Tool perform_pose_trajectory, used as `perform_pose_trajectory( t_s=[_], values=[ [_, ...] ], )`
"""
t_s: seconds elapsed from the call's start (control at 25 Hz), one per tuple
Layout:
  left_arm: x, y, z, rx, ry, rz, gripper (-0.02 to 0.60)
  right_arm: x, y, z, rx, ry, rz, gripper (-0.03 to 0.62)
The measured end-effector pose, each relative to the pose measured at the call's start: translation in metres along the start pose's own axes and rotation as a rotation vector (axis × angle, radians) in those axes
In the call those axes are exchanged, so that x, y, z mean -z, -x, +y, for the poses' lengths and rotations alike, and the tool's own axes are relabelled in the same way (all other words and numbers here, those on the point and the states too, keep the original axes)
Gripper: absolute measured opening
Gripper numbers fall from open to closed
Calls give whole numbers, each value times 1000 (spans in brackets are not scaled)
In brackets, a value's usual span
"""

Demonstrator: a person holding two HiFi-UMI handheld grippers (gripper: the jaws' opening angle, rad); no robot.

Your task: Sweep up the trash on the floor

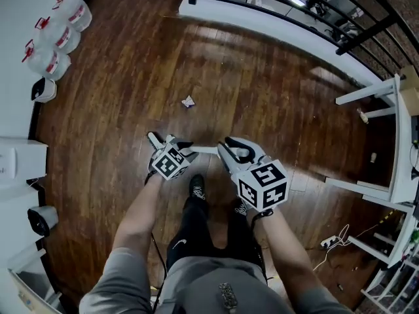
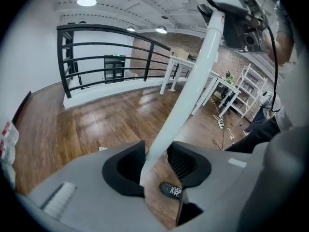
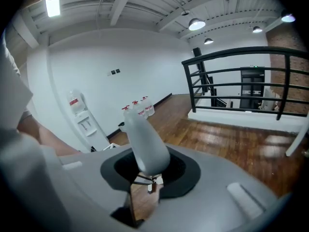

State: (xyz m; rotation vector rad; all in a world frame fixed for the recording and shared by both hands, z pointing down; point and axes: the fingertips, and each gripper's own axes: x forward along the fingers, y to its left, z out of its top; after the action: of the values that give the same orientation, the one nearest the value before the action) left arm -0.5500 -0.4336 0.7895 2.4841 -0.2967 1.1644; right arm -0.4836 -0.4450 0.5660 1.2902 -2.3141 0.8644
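Wooden plank floor [image 1: 131,110] fills most of the head view. A black railing [image 1: 288,2] on a white base runs along its far edge. White table frame [image 1: 398,129] stands at the right side. Three water jugs [image 1: 59,34] with red caps lie in a row by the white wall at the far left. Between my two claws runs one white handle [image 1: 205,150], held roughly level in front of my legs. My left gripper [image 2: 155,161] is pinching the shaft of it, the pole passing between the black pads and rising away toward my other hand. My right gripper [image 3: 148,170] is clamped on the thick rounded end of the same handle, a small wire loop hanging just below the pads. The working end of the tool shows in no view. My black shoe [image 1: 198,187] sits just below the claws. The trash [image 1: 188,101], a small crumpled white scrap, lies on bare floor ahead of both claws, apart from them.
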Motion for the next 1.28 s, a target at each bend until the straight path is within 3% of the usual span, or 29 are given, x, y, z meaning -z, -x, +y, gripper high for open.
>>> perform_pose_trajectory(
  t_s=[0.16, 0.4, 0.72, 1.0, 1.12, 1.28],
  values=[
    [-34, -33, -19, 102, -77, -10, 144, 6, 27, -38, 136, -69, 7, 80],
    [-97, -95, -89, 246, -206, 1, 146, 27, 111, -100, 326, -161, -20, 80],
    [-169, -168, -197, 361, -327, 2, 149, 67, 229, -168, 481, -237, -50, 80],
    [-205, -193, -242, 381, -403, 50, 143, 77, 289, -211, 470, -292, -138, 79],
    [-207, -183, -219, 341, -418, 60, 141, 67, 279, -215, 431, -297, -175, 80],
    [-202, -155, -156, 254, -404, 88, 140, 38, 232, -208, 347, -281, -211, 80]
  ],
)
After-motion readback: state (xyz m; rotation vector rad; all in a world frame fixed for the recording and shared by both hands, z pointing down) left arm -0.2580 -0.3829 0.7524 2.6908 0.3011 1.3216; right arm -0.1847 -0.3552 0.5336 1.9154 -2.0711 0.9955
